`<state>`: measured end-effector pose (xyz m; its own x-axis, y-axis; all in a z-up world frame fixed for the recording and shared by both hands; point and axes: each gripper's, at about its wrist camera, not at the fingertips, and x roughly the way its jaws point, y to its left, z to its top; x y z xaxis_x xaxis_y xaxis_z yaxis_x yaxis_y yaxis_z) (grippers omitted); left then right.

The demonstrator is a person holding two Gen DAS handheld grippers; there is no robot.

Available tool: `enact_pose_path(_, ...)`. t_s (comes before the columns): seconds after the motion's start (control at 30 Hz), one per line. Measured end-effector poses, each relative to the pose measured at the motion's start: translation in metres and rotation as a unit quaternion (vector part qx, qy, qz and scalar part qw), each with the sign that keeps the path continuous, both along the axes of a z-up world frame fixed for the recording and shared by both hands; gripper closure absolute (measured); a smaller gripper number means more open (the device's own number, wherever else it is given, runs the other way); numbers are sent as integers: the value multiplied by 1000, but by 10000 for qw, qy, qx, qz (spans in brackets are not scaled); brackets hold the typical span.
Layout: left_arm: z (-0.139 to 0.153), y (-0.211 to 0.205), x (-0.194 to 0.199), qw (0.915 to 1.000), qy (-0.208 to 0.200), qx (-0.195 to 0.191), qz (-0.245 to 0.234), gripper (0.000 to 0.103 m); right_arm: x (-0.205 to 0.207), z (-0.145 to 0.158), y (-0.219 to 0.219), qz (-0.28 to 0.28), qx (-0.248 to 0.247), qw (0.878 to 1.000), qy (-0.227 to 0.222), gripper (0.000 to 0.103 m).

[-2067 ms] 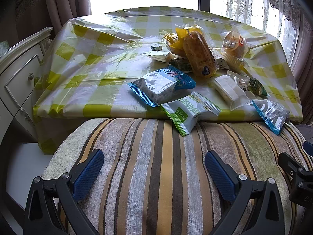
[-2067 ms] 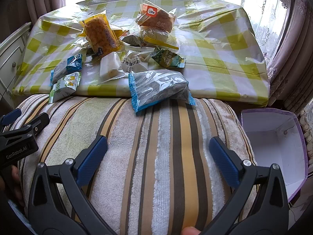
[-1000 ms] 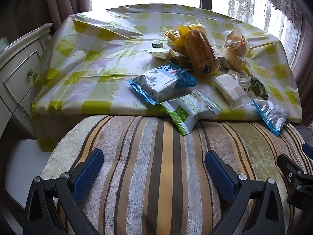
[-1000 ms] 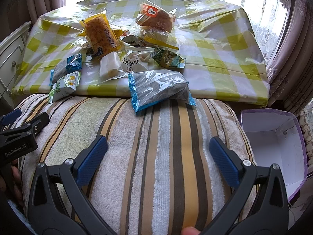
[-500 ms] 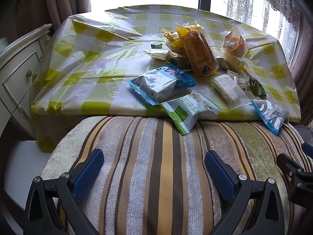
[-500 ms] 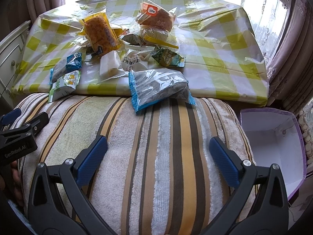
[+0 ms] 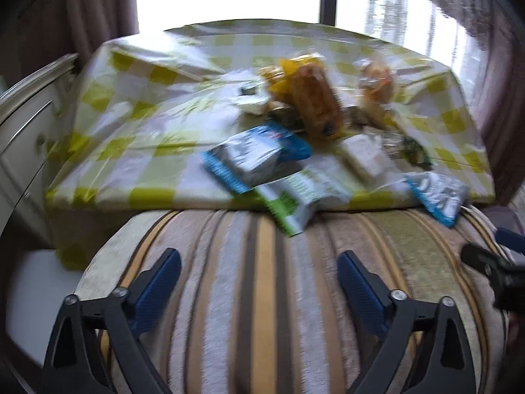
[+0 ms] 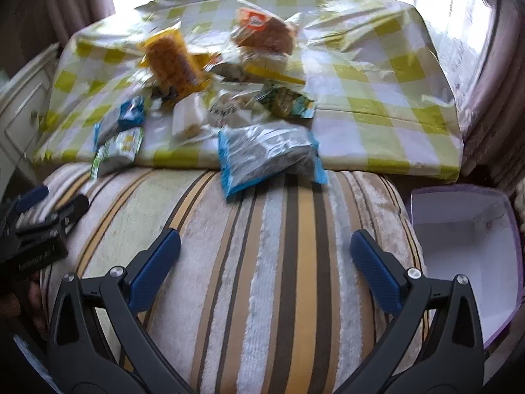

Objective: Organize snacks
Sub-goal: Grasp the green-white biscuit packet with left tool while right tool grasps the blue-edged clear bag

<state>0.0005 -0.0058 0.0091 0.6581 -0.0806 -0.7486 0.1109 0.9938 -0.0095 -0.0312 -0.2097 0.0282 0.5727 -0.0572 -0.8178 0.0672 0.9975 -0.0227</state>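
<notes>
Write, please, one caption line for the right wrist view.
Open right gripper above striped cushion, snack packets on checked tablecloth ahead, empty purple box at right.

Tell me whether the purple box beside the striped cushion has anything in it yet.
Empty as far as shown: the purple box shows only its bare white inside; its near corner is cut off by the right gripper.

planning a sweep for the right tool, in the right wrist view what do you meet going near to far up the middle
right tool → striped cushion → clear packet with blue ends → green snack packet → bagged bun with orange label → far side of the checked tablecloth
</notes>
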Motion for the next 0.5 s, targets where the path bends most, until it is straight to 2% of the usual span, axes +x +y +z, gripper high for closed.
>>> enact_pose_path(0.1,4,-7,10,9994,-50,-15,-353,21,7,3,-8,-272,193,9994,-65,0)
enact_pose_path(0.3,12,-22,41,9958,-136,171,-886,23,32,3,-10,-442,260,9987,9,0)
enact_pose_path(0.37,10,-29,52,9937,-52,285,-1081,24,40,2,-9,-405,211,9990,13,0)
enact_pose_path(0.5,1,-40,70,9891,295,381,-1389,35,60,-4,-10,-394,206,9988,197,1)
